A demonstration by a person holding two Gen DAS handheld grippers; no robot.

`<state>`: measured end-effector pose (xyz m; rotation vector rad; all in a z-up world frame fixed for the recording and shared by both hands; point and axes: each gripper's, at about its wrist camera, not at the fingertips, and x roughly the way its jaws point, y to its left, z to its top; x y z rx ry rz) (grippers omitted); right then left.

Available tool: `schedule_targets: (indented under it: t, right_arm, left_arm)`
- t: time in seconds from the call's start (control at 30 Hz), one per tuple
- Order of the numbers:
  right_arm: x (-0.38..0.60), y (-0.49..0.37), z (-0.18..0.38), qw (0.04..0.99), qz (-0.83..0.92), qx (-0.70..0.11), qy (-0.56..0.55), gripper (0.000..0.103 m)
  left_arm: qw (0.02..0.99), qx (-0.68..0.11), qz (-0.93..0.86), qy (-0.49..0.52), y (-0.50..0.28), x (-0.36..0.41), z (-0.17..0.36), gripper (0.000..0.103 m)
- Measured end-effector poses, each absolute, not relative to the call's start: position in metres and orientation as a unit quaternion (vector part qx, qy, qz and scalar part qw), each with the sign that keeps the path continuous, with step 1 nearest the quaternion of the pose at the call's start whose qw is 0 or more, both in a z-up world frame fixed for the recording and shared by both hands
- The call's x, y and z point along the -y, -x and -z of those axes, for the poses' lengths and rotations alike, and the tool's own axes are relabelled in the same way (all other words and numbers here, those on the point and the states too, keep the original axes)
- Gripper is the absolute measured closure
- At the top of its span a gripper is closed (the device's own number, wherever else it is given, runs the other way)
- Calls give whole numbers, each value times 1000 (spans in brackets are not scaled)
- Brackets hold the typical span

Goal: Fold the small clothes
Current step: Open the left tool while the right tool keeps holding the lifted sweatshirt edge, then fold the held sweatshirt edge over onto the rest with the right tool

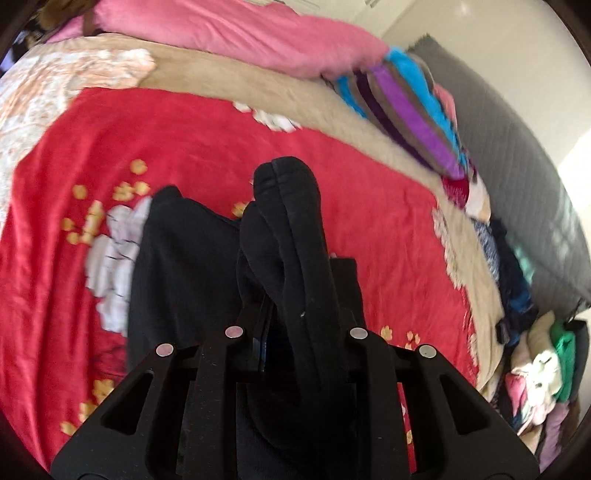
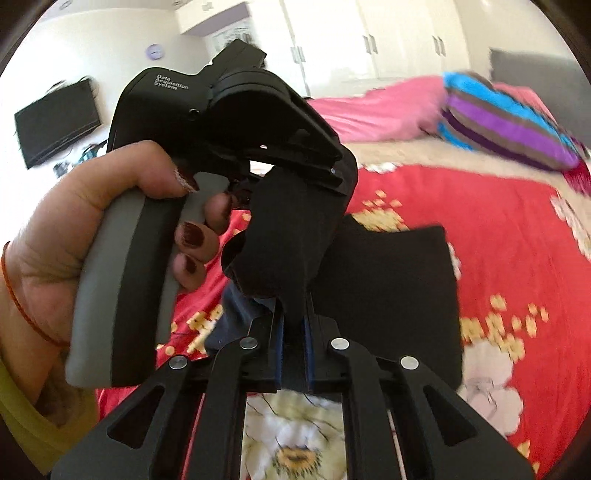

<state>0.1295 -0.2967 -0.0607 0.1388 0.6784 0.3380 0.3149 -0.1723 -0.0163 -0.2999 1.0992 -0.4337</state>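
A black garment (image 1: 184, 266) lies partly on the red flowered blanket (image 1: 369, 206). One bunched fold of it rises between the fingers of my left gripper (image 1: 273, 306), which is shut on it. In the right wrist view my right gripper (image 2: 294, 314) is shut on another bunch of the same black garment (image 2: 388, 288), pinched between its blue pads (image 2: 280, 343). A hand (image 2: 55, 229) holds the left gripper (image 2: 325, 162) just above and ahead, with the black cloth hanging from its jaws. The two grippers are close together, and the flat rest of the garment lies on the bed behind them.
A pink pillow (image 1: 236, 33) and a striped purple and blue cushion (image 1: 413, 107) lie at the head of the bed by a grey headboard (image 1: 517, 155). Several clothes are piled (image 1: 539, 369) at the bed's right edge. A wall TV (image 2: 55, 122) and white wardrobes (image 2: 369, 37) stand behind.
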Motion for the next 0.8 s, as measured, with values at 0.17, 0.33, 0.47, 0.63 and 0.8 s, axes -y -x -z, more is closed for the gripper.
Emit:
schedule_targets:
  t: [0.17, 0.33, 0.47, 0.63, 0.8]
  right_arm:
    - [315, -128, 75, 915, -139, -366, -102, 95]
    - [325, -130, 93, 894, -120, -408, -142, 92]
    - [329, -130, 103, 883, -109, -426, -165, 88]
    - [348, -126, 107, 870, -88, -436, -210, 76]
    - [372, -108, 90, 888, -51, -397, -224, 61]
  left_arm:
    - [812, -540, 204, 92, -312, 209, 36, 84]
    - [800, -553, 213, 94, -314, 217, 48, 72]
    - [804, -534, 223, 136, -312, 205, 34, 56]
    - [835, -495, 197, 139, -305, 170, 8, 56]
    - [861, -466, 156, 129, -284, 124, 2, 56]
